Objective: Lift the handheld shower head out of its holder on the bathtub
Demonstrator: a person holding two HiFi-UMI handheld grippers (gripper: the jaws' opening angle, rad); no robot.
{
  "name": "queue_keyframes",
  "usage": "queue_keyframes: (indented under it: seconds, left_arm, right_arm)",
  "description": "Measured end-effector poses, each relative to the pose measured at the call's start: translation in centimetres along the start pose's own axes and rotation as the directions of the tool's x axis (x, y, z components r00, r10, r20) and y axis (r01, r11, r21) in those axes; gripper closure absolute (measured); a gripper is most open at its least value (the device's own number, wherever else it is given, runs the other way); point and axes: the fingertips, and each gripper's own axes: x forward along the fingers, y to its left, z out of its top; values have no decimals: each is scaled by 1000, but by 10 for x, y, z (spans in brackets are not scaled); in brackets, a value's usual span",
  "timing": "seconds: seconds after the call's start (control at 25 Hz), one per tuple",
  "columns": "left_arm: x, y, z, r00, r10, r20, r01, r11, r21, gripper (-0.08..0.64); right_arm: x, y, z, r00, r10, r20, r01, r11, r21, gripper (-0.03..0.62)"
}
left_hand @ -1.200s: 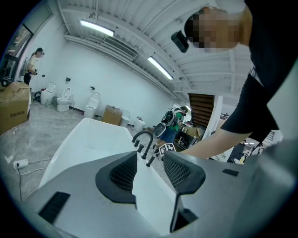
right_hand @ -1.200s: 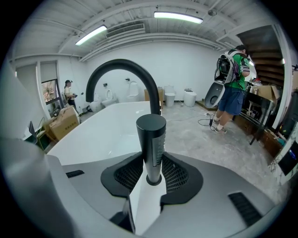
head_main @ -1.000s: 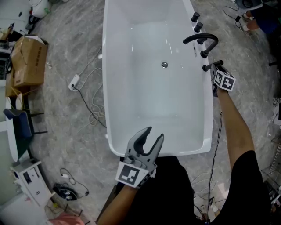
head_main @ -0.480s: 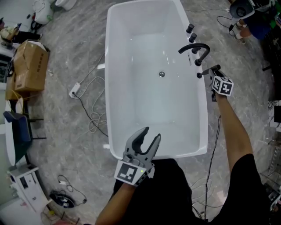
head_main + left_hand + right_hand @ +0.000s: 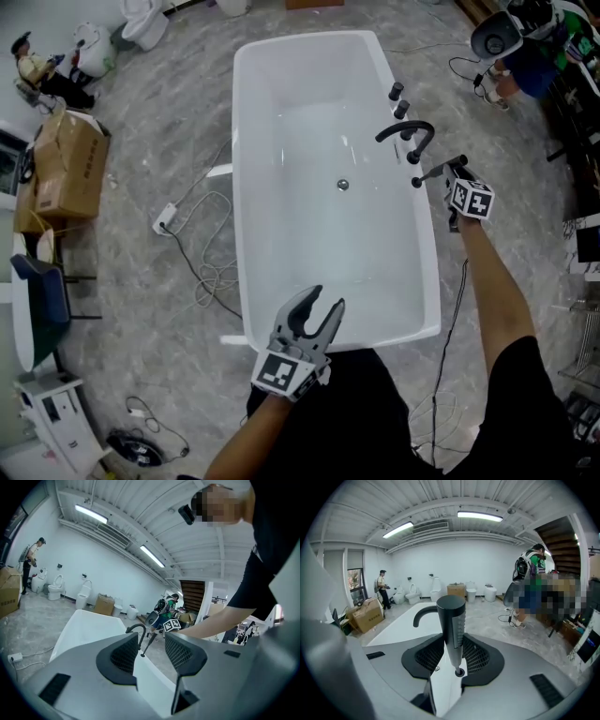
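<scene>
Lifted higher off the bathtub (image 5: 240,187), the shower head (image 5: 451,616) stays clamped in the right tool (image 5: 452,654); left tool (image 5: 326,298) gapes empty.

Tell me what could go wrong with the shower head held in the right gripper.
The round shower head is clamped by the right gripper on a narrow stretch, so it may twist or slip. It hangs close to the curved faucet spout, and a swing could knock it. Dropped, it would likely strike the bathtub rim.
</scene>
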Motion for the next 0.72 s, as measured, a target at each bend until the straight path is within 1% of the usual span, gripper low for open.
queue_keyframes:
  seconds: [0.08,0.36,0.44,0.6,0.72]
  left_arm:
    - [-3,-1,6,1000,-14,5,14,1000,6,403]
    - [-19,6,34,998,-41,37,41,999,12,403]
    - [-21,8,44,997,-51,57,50,999,20,403]
    - [-27,10,54,996,-61,58,60,998,17,403]
    - [-26,8,70,991,-96,88,92,995,46,403]
  right_arm:
    - [-12,1,6,1000,-16,10,16,1000,18,477]
    - [-47,16,40,999,-30,24,30,999,-23,477]
    - [-56,17,53,999,-35,33,36,999,-26,477]
    - [-75,19,71,998,-46,47,47,999,-21,479]
    - [-91,20,86,996,-62,61,63,998,-7,479]
